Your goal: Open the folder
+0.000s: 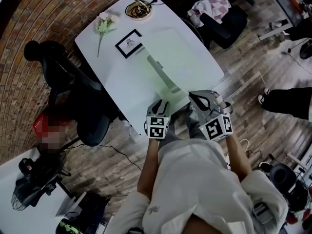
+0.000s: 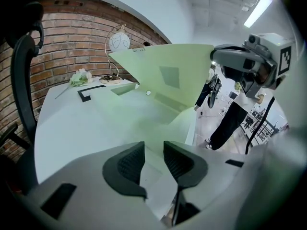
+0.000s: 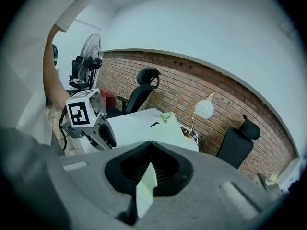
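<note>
Head view: pale green folder (image 1: 180,48) lying on the white table (image 1: 122,87), its near end at the edge closest to the person. The left gripper (image 1: 159,104) and right gripper (image 1: 196,96) are both at that near end. A flower sprig (image 1: 104,23), a black-framed card (image 1: 129,43) and a lamp base (image 1: 138,9) sit at the far end, and a black office chair (image 1: 73,89) stands beside the table on the wood floor. Left gripper view: jaws a narrow gap apart, clasping nothing. The folder's lower leaf lies under them, probably steadied so only the cover rises, and the cover stands tilted up. Right gripper view: jaws closed on the cover's thin edge, a pinch suited to lifting one leaf. A standing fan (image 3: 89,51) is set before the brick wall (image 3: 192,87).
</note>
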